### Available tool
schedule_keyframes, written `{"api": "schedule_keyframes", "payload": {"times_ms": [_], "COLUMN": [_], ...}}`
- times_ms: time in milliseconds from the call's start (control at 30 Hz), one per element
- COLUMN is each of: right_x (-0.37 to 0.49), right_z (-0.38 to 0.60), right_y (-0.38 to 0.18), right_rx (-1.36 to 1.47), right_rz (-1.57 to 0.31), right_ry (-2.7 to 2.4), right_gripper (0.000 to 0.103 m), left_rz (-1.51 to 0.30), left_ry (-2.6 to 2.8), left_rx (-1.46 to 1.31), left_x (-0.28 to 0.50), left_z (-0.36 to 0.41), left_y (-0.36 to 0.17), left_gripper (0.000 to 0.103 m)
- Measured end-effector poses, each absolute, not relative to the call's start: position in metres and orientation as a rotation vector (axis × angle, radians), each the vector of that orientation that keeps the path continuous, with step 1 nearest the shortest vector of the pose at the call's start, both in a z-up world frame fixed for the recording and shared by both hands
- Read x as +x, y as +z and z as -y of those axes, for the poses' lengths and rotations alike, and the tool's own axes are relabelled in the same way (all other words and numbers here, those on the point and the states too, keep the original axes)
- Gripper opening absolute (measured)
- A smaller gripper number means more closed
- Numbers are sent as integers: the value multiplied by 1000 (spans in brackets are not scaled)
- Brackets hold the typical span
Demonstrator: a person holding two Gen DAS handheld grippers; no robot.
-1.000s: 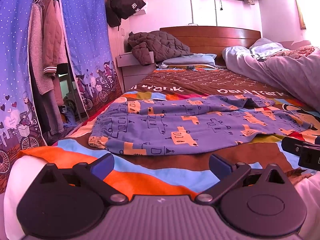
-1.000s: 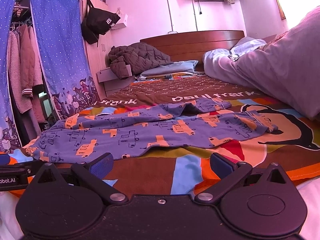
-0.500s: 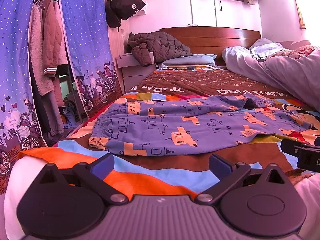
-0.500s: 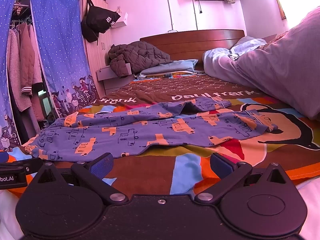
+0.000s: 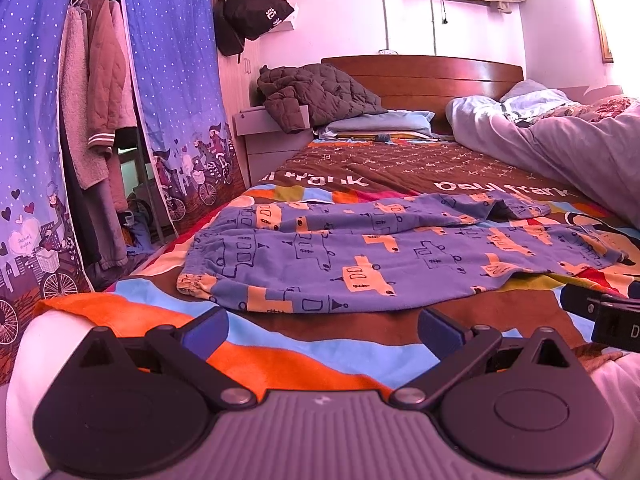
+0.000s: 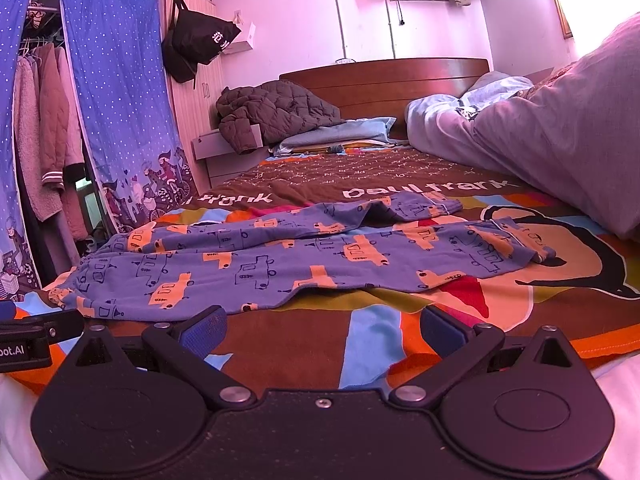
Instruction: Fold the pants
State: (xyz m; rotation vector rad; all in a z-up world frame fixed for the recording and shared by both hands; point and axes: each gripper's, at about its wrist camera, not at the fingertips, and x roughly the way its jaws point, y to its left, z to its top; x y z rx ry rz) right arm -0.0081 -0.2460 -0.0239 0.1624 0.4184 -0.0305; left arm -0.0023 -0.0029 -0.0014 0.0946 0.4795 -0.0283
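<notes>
Blue pants with orange car prints (image 5: 360, 256) lie spread flat across the colourful bedspread (image 5: 304, 360), waistband to the left, legs running to the right. They also show in the right wrist view (image 6: 304, 264). My left gripper (image 5: 322, 330) is open and empty, just short of the waistband end. My right gripper (image 6: 322, 328) is open and empty, just short of the near leg's edge. Each gripper shows at the edge of the other's view: the right one (image 5: 600, 316), the left one (image 6: 28, 340).
A grey duvet (image 6: 560, 148) is heaped along the bed's right side. A dark quilted jacket (image 5: 316, 96) and folded bedding (image 5: 376, 124) lie by the wooden headboard (image 5: 436, 76). A curtained wardrobe (image 5: 176, 92) with hanging clothes stands left of the bed.
Both grippers have crept slightly forward toward the pants. The pants have not moved.
</notes>
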Motion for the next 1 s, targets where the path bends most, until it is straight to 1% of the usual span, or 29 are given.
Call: {"api": "schedule_keyframes", "payload": {"times_ms": [333, 567, 767, 867, 1000], "right_x": [-8, -8, -1, 14, 63], "right_z": [251, 252, 255, 258, 262], "right_y": [-30, -31, -9, 11, 34], "right_rx": [189, 176, 163, 112, -15], "right_rz": [-435, -451, -520, -544, -597], "right_ry": [-30, -34, 35, 116, 242], "right_gripper": [102, 102, 102, 102, 102], "left_rz": [-465, -488, -565, -544, -489], "left_ry": [-9, -16, -45, -47, -45], "left_rx": [71, 66, 72, 111, 249], "left_x": [-1, 8, 39, 61, 109], "left_z": [3, 4, -4, -14, -25], "left_y": [0, 2, 23, 39, 60], "left_gripper": [103, 103, 103, 103, 103]}}
